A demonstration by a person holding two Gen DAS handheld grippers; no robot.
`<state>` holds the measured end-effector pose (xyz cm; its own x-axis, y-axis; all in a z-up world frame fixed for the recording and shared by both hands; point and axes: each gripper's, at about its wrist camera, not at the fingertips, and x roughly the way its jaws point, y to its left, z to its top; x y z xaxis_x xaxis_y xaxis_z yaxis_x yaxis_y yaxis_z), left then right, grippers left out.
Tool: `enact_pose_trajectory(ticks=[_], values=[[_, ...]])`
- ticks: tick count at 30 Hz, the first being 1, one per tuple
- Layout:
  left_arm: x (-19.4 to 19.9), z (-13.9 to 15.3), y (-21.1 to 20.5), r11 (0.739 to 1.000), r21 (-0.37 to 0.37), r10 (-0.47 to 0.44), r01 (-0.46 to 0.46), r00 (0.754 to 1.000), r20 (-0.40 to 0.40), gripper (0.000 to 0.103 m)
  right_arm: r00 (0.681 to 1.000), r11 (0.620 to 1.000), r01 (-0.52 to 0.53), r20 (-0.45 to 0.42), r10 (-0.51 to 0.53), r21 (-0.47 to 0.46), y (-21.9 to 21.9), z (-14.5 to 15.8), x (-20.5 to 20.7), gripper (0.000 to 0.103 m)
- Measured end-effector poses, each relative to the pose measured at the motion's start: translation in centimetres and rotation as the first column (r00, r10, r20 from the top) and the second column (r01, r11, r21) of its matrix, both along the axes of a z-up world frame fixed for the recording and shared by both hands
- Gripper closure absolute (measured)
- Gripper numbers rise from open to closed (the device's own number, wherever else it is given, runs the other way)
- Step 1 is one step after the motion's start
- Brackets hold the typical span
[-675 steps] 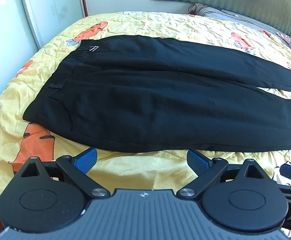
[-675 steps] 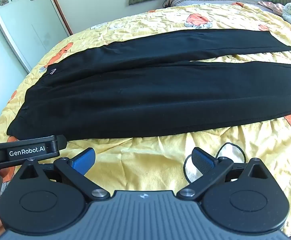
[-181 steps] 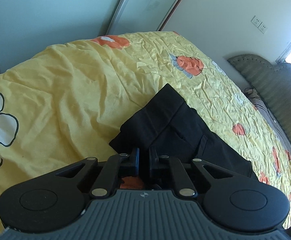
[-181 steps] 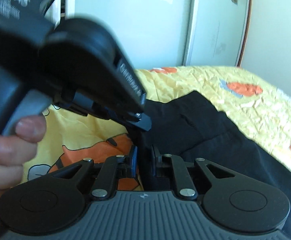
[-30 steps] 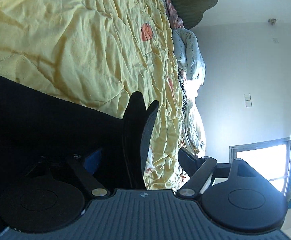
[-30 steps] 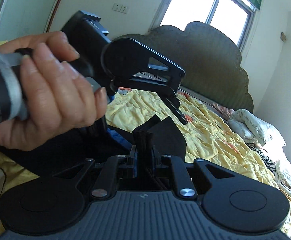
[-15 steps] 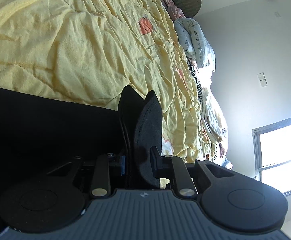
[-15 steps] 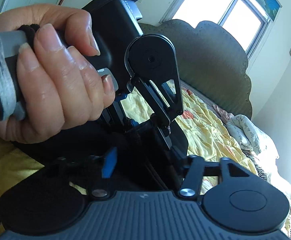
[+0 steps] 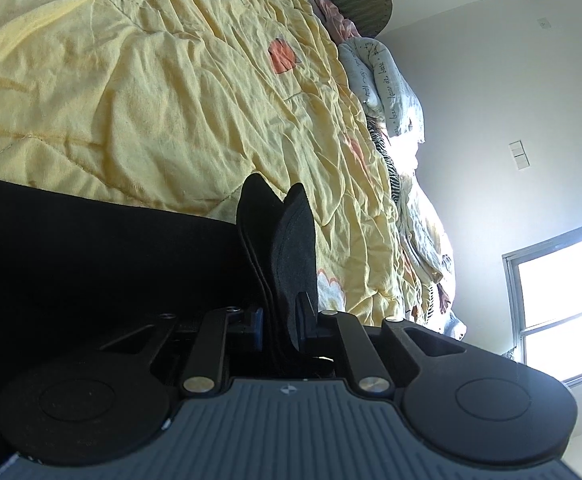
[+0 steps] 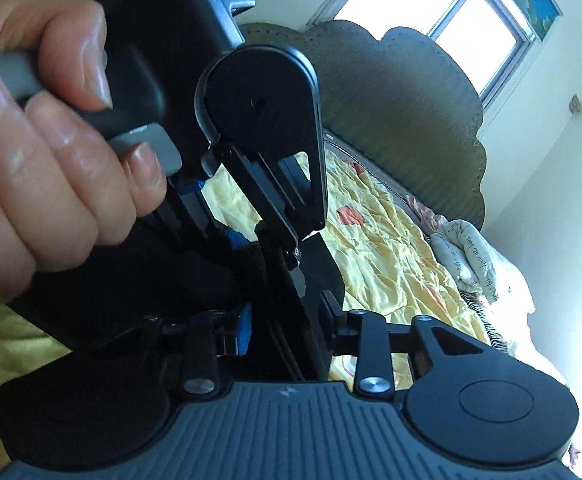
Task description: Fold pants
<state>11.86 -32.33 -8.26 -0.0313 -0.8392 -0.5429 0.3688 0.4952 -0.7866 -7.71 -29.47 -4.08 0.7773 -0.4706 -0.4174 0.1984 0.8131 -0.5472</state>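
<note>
Yellow bed (image 9: 139, 92) fills the view, black pants (image 9: 91, 264) draped across it. Left gripper (image 9: 279, 320) has its jaws clamped on a bunched pants edge; right gripper (image 10: 287, 328) jaws sit part-open around the same fabric.

Bright sun pours in through the window (image 10: 443, 12) and washes it out white. The black pants (image 9: 91, 264) look very dark. The hand (image 10: 47, 152) is blurry. Edges bend round.
</note>
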Motion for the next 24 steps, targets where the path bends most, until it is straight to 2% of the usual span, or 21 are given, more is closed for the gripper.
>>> enact_pose_trajectory(ticks=[1,4,6,8,9,10,12,13,16,20,24], values=[[-0.1,0.1,0.1,1.0,-0.002,-0.002,0.002,1.0,0.005,0.092,1.0,1.0,0.003,-0.009,-0.003,-0.016,0.1,0.0,0.0,0.068],[-0.6,0.3,0.3,1.0,-0.003,-0.009,0.009,0.999,0.039,0.097,1.0,1.0,0.02,-0.01,-0.02,0.002,-0.4,0.1,0.0,0.049],[-1.0,0.5,0.4,1.0,-0.002,-0.008,0.009,0.998,0.057,0.097,1.0,0.999,0.009,-0.007,-0.009,0.032,-0.7,0.2,0.2,0.048],[-1.3,0.6,0.7,1.0,-0.006,-0.012,0.012,0.998,0.068,0.097,1.0,0.997,-0.001,-0.02,0.002,0.075,-1.1,0.1,0.7,0.054],[-1.4,0.6,0.8,1.0,-0.007,-0.014,0.015,0.997,0.07,0.097,1.0,0.995,-0.006,-0.03,0.009,0.101,-1.2,0.0,0.9,0.064],[-1.4,0.7,0.8,1.0,-0.004,-0.017,0.018,0.997,0.074,0.098,0.999,0.993,-0.008,-0.037,0.012,0.118,-1.4,-0.2,1.2,0.083],[-1.2,0.7,0.9,1.0,0.007,-0.02,0.02,0.997,0.078,0.092,1.0,0.996,-0.01,-0.024,0.013,0.084,-0.8,-0.3,0.8,0.09],[-1.1,0.6,1.0,1.0,0.005,-0.014,0.014,0.997,0.072,0.083,1.0,0.997,-0.014,-0.02,0.016,0.077,-0.4,-0.4,0.6,0.091],[-0.6,0.3,1.0,1.0,0.003,0.002,-0.002,0.999,0.048,0.08,1.0,0.997,-0.028,-0.007,0.029,0.069,-0.4,-0.4,0.3,0.092],[0.3,0.3,0.8,1.0,-0.003,0.03,-0.03,0.999,0.022,0.064,0.999,0.997,-0.033,0.004,0.032,0.074,-0.1,-0.4,-0.3,0.093],[1.2,-0.1,1.2,0.997,-0.03,0.07,-0.071,0.997,-0.027,0.064,0.999,0.996,-0.048,0.006,0.047,0.077,-0.1,-0.2,-0.6,0.093]])
